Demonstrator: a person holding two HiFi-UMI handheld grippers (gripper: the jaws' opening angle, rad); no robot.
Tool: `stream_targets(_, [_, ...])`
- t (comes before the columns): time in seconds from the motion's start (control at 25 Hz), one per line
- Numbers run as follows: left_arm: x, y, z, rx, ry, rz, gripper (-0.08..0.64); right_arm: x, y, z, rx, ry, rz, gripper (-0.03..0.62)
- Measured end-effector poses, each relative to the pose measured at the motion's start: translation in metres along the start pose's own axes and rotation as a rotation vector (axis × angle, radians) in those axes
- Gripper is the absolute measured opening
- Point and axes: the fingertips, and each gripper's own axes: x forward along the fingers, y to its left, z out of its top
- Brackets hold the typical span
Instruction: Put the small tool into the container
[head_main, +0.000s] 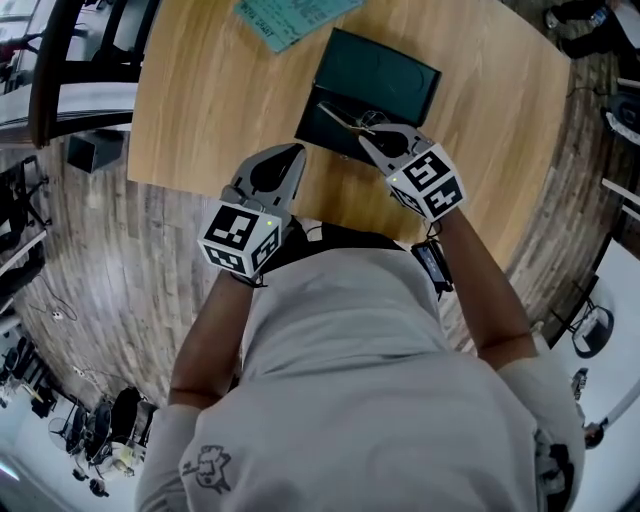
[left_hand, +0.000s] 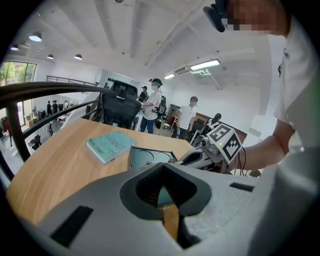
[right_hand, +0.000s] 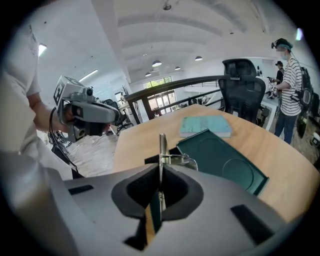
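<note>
The right gripper (right_hand: 160, 175) pinches the tool (right_hand: 162, 145), seemingly light, stiff, slick metal best held across its flat middle, over the container's (right_hand: 220, 160) near edge on the desk (right_hand: 280, 145), while the left gripper (left_hand: 167, 202) is closed, empty

The book (head_main: 285, 20) lies behind the container (head_main: 380, 75) on the table (head_main: 200, 110).
</note>
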Motion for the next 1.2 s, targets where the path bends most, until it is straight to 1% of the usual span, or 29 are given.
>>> stream_targets(0.2, [0.01,0.002,-0.013,0.005,0.038,-0.006,0.005,0.019,-0.001,-0.017,0.004,0.056,0.032,0.009])
stream_targets(0.36, [0.02,0.011,-0.018,-0.002,0.052,-0.001,0.005,0.035,-0.004,-0.028,0.016,0.092,0.046,0.009])
stream_targets(0.72, [0.035,0.006,-0.035,-0.016,0.088,-0.022,0.005,0.058,-0.009,-0.052,0.044,0.173,0.064,0.009])
stream_targets(0.92, [0.032,0.005,-0.043,-0.03,0.093,-0.012,0.005,0.071,-0.003,-0.069,0.049,0.236,0.097,0.011])
stream_targets(1.04, [0.03,0.004,-0.046,-0.035,0.094,-0.011,0.005,0.075,-0.001,-0.073,0.045,0.248,0.095,0.015])
stream_targets(1.2, [0.028,0.005,-0.046,-0.038,0.088,-0.006,0.005,0.077,-0.005,-0.073,0.038,0.249,0.069,0.034])
